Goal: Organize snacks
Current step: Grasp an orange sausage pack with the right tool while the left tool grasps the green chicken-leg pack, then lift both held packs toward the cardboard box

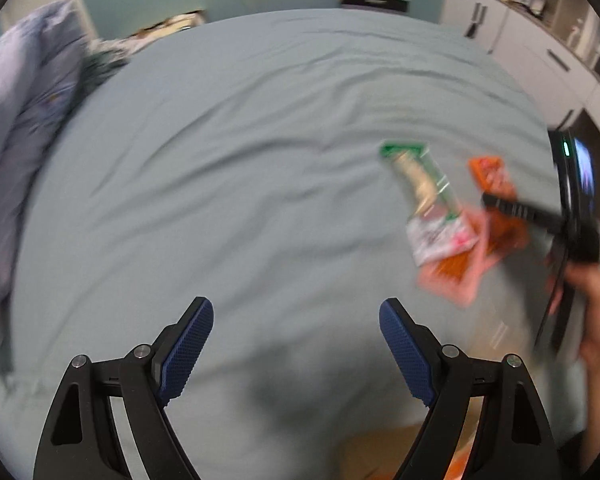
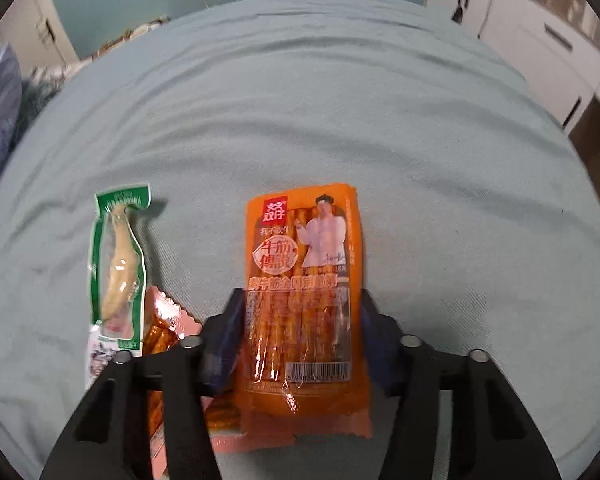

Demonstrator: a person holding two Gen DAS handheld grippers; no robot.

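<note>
Orange snack pack (image 2: 304,292) was pinched flat-on by the right gripper (image 2: 300,332), just above the bed sheet (image 2: 340,112)

Left gripper (image 1: 296,344) was held over bare sheet, jaws spread wide, nothing between the blue pads (image 1: 188,348). To the left of the held pack, a green-edged pouch (image 2: 118,264) was seen lying on the sheet, its near end resting on a pink packet (image 2: 168,320). Further off, a rumpled lilac duvet (image 1: 16,140) was bunched at the left edge, white cabinets (image 2: 540,48) beyond the bed on the right
</note>
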